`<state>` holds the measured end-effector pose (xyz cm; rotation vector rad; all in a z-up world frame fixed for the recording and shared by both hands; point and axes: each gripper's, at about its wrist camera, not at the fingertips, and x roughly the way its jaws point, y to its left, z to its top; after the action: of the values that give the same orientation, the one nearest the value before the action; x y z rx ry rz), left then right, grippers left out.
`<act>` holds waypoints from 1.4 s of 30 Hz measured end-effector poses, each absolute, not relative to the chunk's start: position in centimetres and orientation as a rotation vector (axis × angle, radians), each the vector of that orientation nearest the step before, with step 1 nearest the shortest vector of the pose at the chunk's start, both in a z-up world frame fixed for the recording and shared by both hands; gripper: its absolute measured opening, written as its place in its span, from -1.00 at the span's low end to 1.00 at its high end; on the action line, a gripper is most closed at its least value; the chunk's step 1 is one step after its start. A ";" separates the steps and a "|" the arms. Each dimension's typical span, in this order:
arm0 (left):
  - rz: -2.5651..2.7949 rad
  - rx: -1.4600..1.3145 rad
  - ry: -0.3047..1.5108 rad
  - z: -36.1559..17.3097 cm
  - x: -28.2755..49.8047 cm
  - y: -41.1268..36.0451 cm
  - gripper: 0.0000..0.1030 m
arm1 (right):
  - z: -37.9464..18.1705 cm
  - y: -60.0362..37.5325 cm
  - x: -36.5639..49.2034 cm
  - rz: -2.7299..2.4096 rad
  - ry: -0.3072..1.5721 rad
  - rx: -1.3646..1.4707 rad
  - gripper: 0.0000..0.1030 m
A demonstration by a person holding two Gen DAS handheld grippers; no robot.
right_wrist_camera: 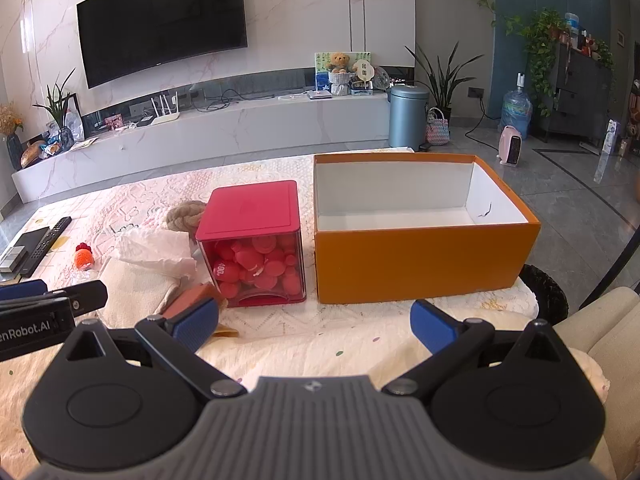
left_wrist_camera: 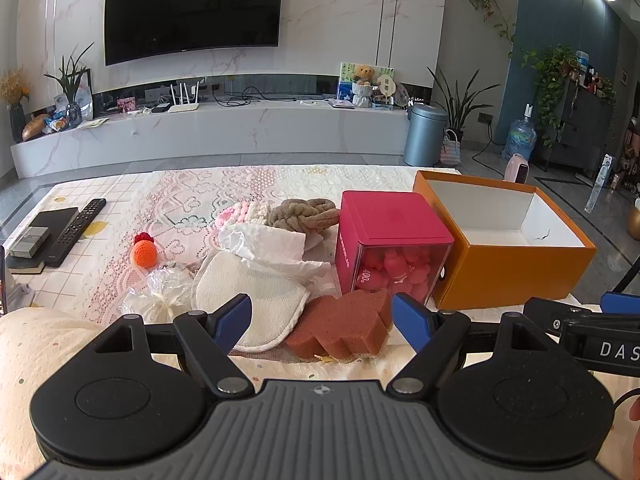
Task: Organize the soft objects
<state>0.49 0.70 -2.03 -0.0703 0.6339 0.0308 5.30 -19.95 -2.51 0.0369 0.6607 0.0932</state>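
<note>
living room, cluttered bench [left_wrist_camera: 120,200]. both hand-held grippers, left [left_wrist_camera: 322,318] and right [right_wrist_camera: 314,322], were spread, empty. best start: pinch brown sponge [left_wrist_camera: 340,330] mid-body, drop in orange box [right_wrist_camera: 420,264].

sponge [left_wrist_camera: 340,330] before lidded box [left_wrist_camera: 390,240], open box [left_wrist_camera: 508,256] right

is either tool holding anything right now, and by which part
Nothing is held. The left tool is open just short of the sponge; the right tool is open over bare cloth.

Brown sponge [left_wrist_camera: 340,326] flat, empty orange box [left_wrist_camera: 516,272] right
</note>
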 end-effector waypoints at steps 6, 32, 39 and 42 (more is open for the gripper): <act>0.031 -0.069 0.634 -2.0 0.5 0.7 0.82 | -2.6 -19.9 5.2 0.095 0.661 0.038 0.95; 0.016 -0.068 0.645 -2.1 0.6 0.3 0.82 | -2.7 -20.1 5.2 0.094 0.677 0.038 0.95; 0.006 -0.062 0.649 -2.3 0.5 0.4 0.82 | -2.7 -20.0 5.1 0.102 0.671 0.034 0.95; -0.015 -0.056 0.651 -2.6 0.3 0.7 0.82 | -2.9 -20.0 5.0 0.110 0.650 0.038 0.95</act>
<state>0.27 0.66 -2.57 -0.0565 0.6511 -0.0148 5.00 -20.04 -2.89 0.0381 0.6497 0.1098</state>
